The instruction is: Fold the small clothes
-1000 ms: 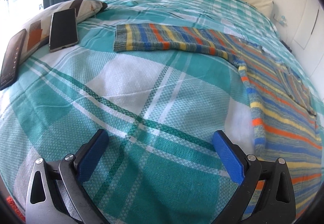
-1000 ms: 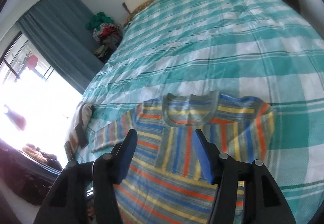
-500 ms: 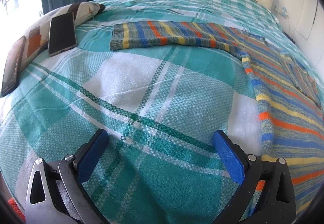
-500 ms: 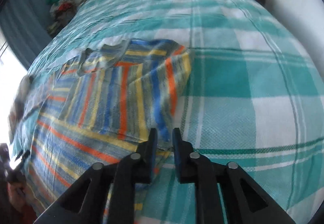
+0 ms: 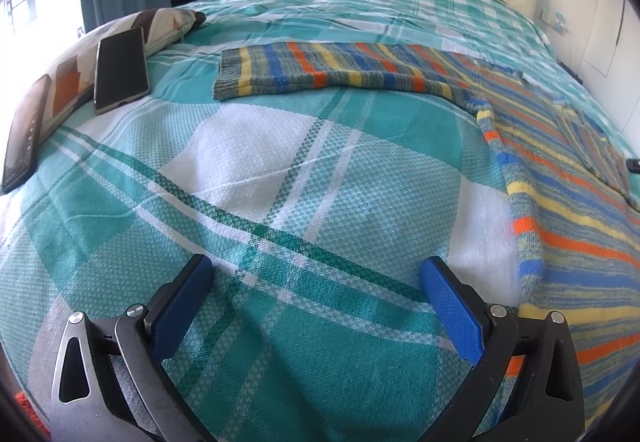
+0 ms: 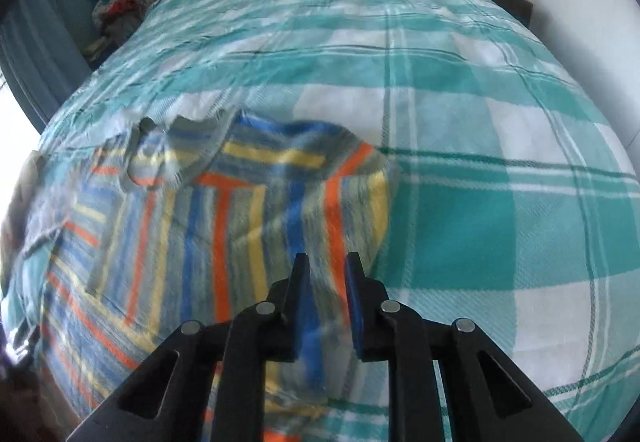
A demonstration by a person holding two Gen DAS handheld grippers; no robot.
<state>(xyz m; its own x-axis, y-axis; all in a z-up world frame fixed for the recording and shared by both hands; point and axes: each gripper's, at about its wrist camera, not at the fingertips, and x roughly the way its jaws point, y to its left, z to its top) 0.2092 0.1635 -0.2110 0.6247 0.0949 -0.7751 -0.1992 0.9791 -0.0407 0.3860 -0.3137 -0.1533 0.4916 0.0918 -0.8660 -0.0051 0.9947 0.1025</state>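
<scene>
Since a second ago, right gripper dropped, narrowed over striped knit sweater; grip unclear; left gripper wide, empty.

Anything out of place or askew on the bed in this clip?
Two phones lie on a patterned pillow at the bed's edge, unrelated to folding. The striped sweater lies flat with one sleeve stretched out sideways; the other sleeve is not seen spread out. Nothing looks damaged.
</scene>
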